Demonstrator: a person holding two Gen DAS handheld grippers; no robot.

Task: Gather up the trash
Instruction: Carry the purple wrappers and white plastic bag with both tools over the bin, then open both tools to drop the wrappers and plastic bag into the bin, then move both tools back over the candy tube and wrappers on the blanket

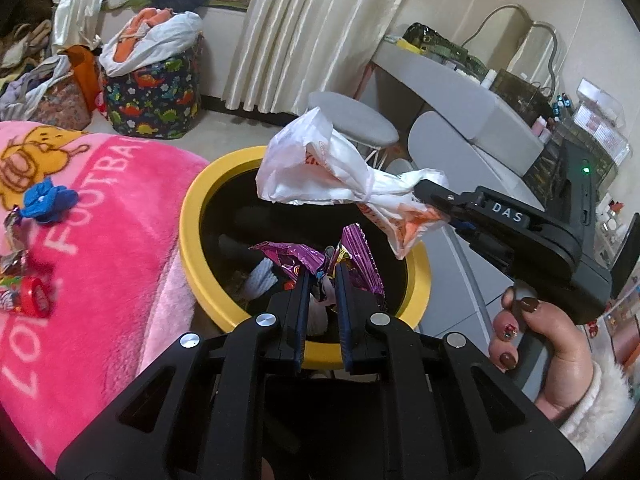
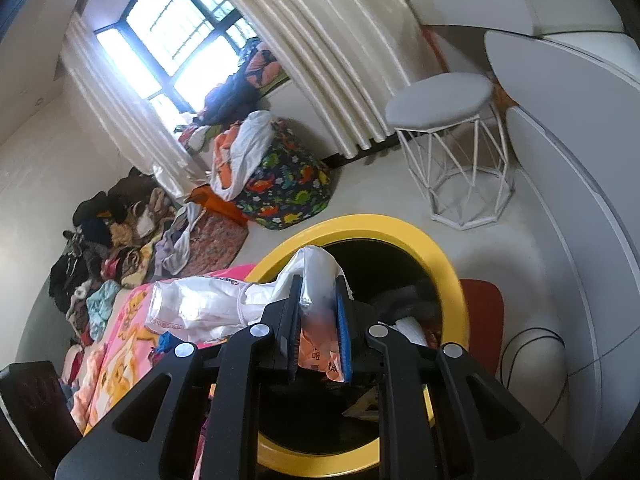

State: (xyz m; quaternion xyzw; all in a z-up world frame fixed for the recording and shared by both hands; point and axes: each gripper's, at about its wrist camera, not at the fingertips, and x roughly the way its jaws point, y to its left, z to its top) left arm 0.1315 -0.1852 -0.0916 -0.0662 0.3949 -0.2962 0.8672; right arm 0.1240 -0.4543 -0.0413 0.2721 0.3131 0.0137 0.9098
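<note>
Pinching a crumpled purple wrapper point(image 1: 352, 260) between its two blue-padded fingers, the left gripper point(image 1: 323, 280) hangs over the mouth of the bin point(image 1: 192, 216), a round tub with a yellow rim and a dark inside. The wrapper sticks up and out past the fingertips, and beyond and below it, down in the bin, lie a pale knitted scrap and other dark bits. Ahead of the left jaws and to their right, the right gripper point(image 1: 424, 192) comes in from the side, held in a hand point(image 1: 536, 344) with dark painted nails and a white fluffy cuff. Its jaws are pressed onto a white plastic bag point(image 2: 208, 304) with orange print: in the right wrist view the bag's twisted neck runs between the two fingers, the bulk of it puffs out to the left of the jaws, and an orange-printed corner hangs down near the base of the fingers. The bag is over the bin's rim, not in it. Left of the left jaws a pink blanket point(image 1: 100, 240) carries a blue scrap point(image 1: 48, 200), a red roll point(image 1: 36, 296) and small shiny wrappers point(image 1: 12, 228).
</note>
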